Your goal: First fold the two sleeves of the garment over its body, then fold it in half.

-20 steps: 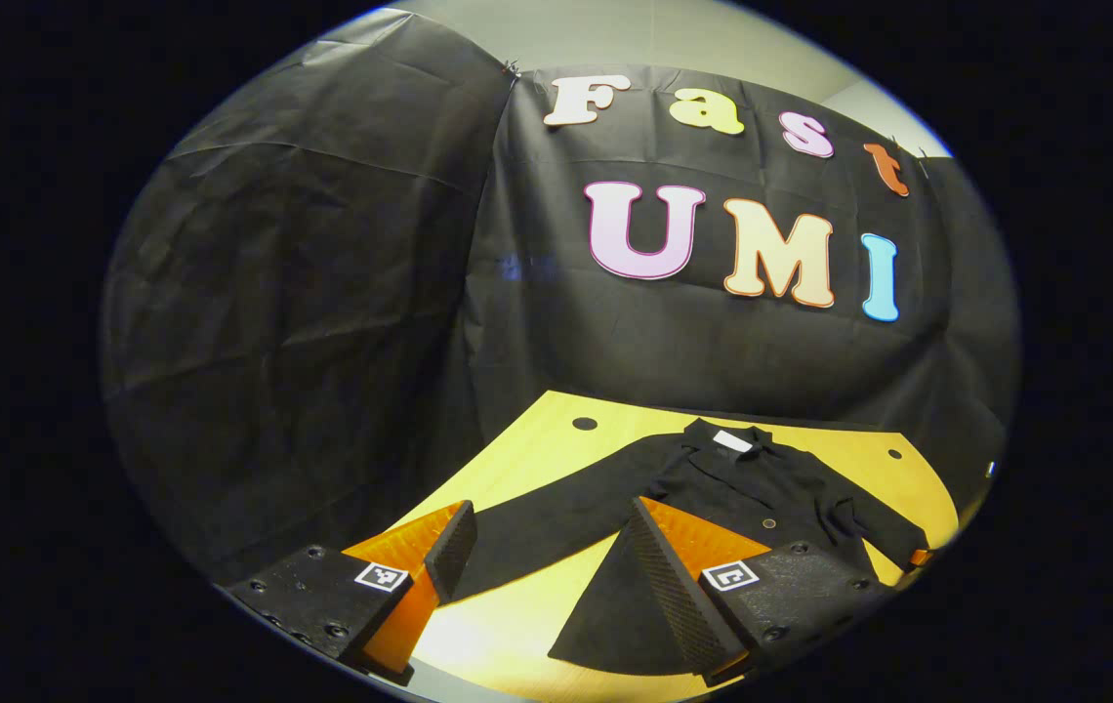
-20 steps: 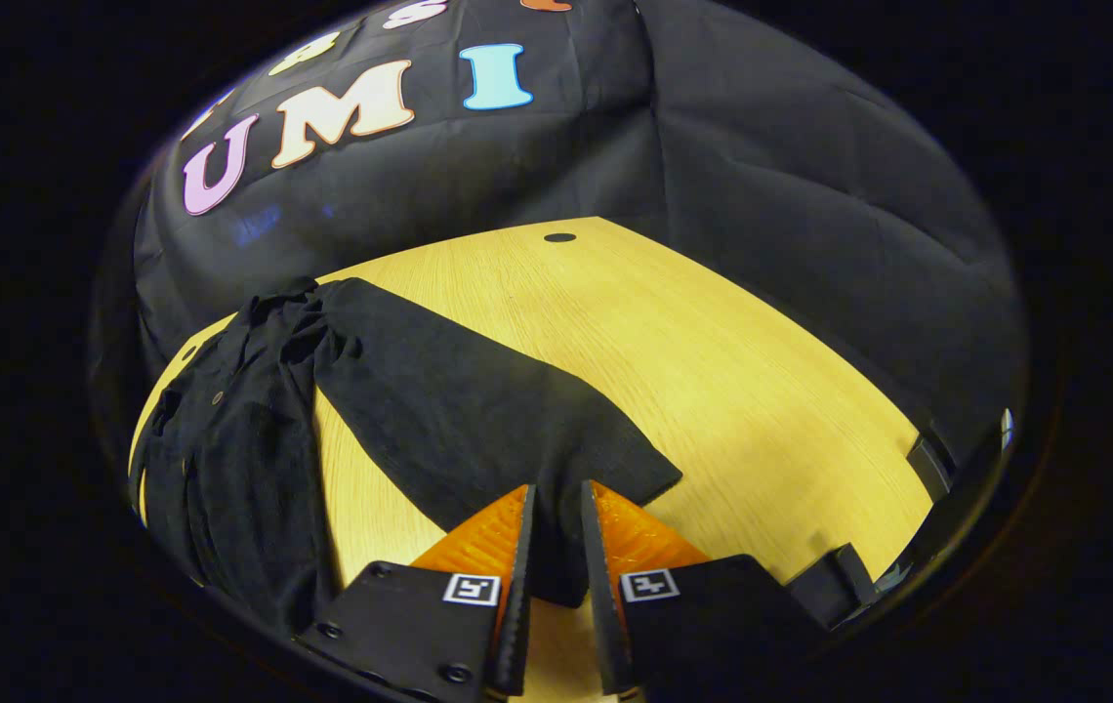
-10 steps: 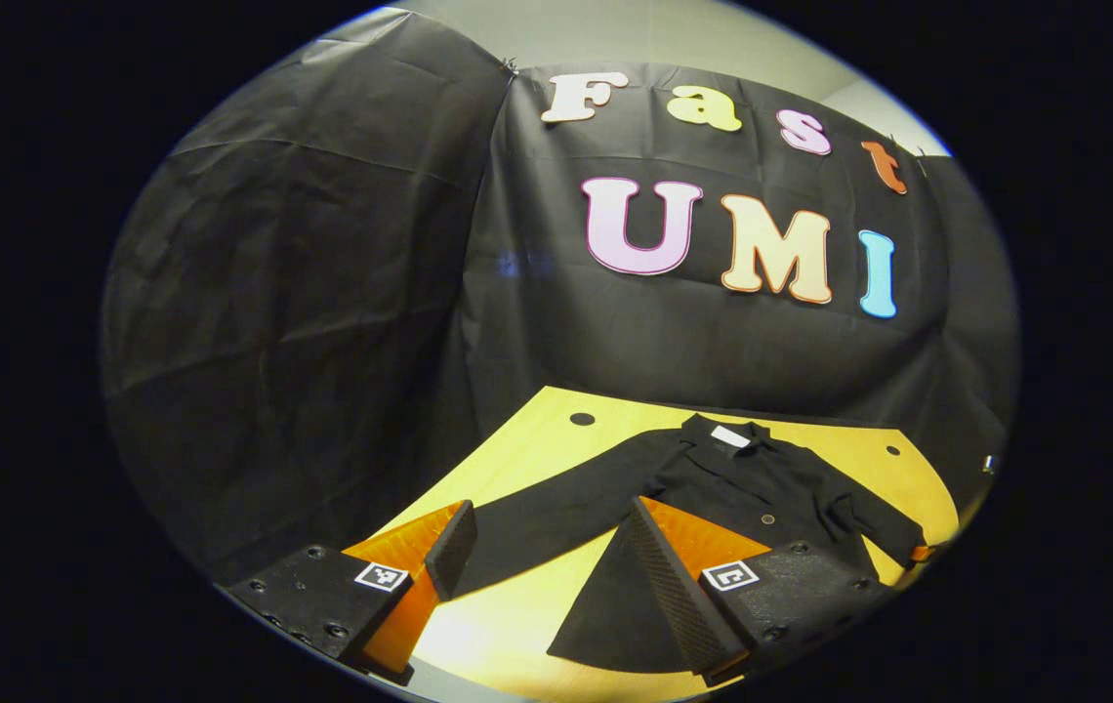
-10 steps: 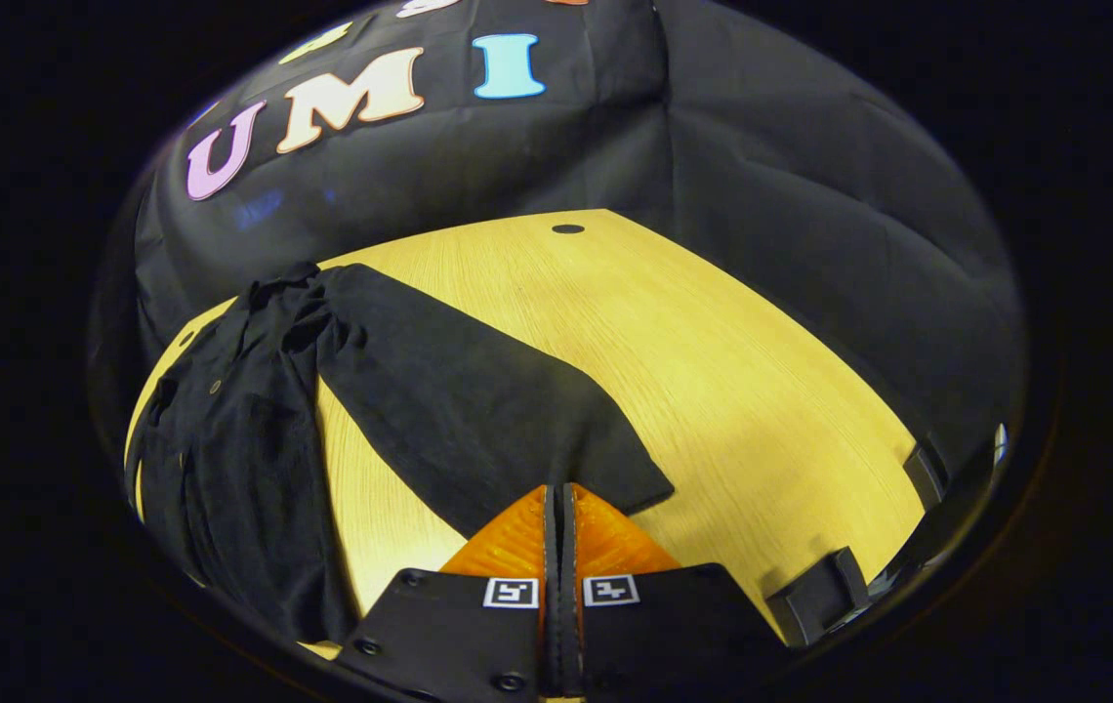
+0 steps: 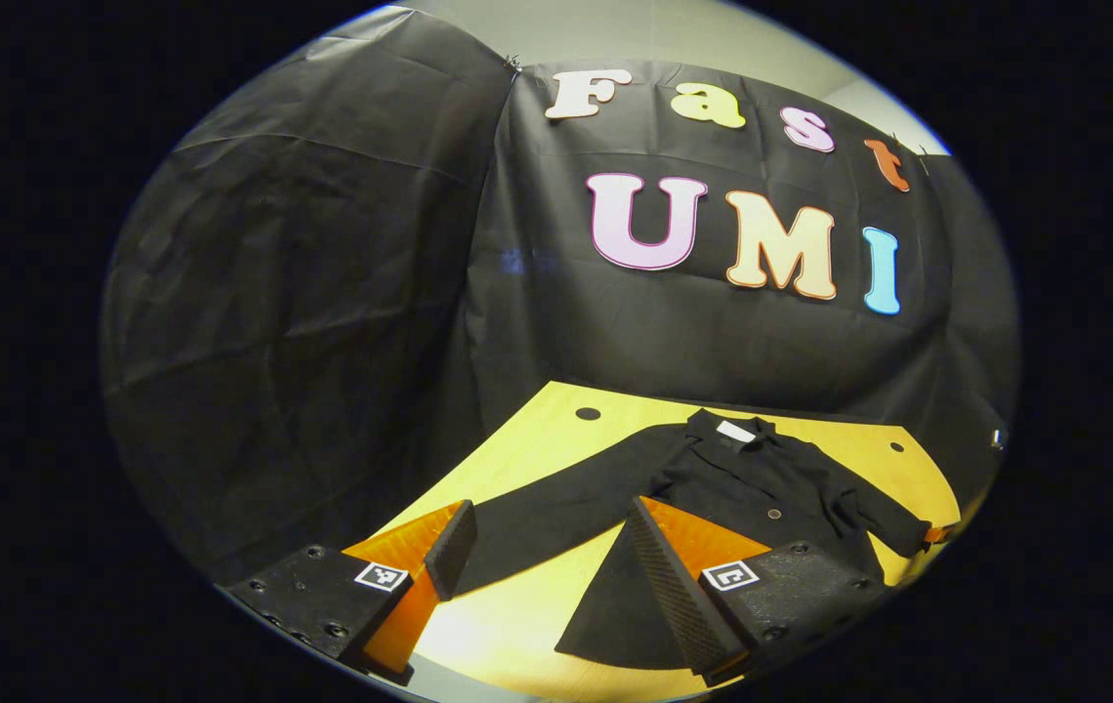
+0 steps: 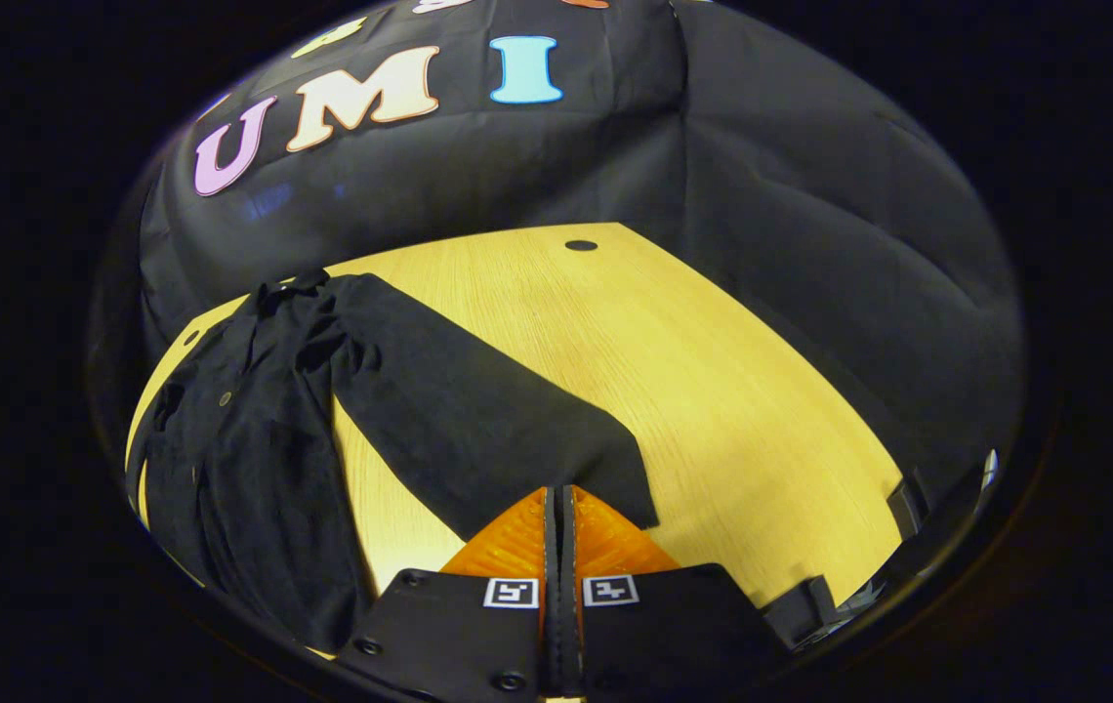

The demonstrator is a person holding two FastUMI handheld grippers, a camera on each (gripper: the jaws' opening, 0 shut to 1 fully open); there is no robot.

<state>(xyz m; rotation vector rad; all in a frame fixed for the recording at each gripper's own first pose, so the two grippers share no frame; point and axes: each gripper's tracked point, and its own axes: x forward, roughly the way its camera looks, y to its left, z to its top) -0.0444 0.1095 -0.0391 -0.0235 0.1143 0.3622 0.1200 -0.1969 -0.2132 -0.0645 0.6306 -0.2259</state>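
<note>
Left gripper view: the left gripper (image 5: 542,561) hangs low over the table (image 5: 527,459) with its fingers spread wide, gripping nothing. The garment (image 5: 762,483) lies flat ahead at about one o'clock, collar toward the booth wall. One sleeve (image 5: 556,508) runs out toward eight o'clock, its cuff just by the left finger (image 5: 449,547). The hem lies behind the right finger (image 5: 674,586). At three o'clock the right gripper (image 5: 937,534) peeks in at the other sleeve's end.

Right gripper view: the right gripper (image 6: 556,517) has its fingers pressed together on the cuff of the right sleeve (image 6: 478,420), which stretches away to eleven o'clock to join the body (image 6: 234,459). The cloth's end bunches right at the fingertips, so the pinch looks sound, though I cannot tell how deep it goes.

The job now, I reckon, is this sleeve fold. Lift just enough for the cuff to clear the table, then carry it across toward nine o'clock and lay it flat over the body. Go slow and keep the sleeve straight, or the shoulder drags and creases. The left gripper could pin the body if it starts to slide.
</note>
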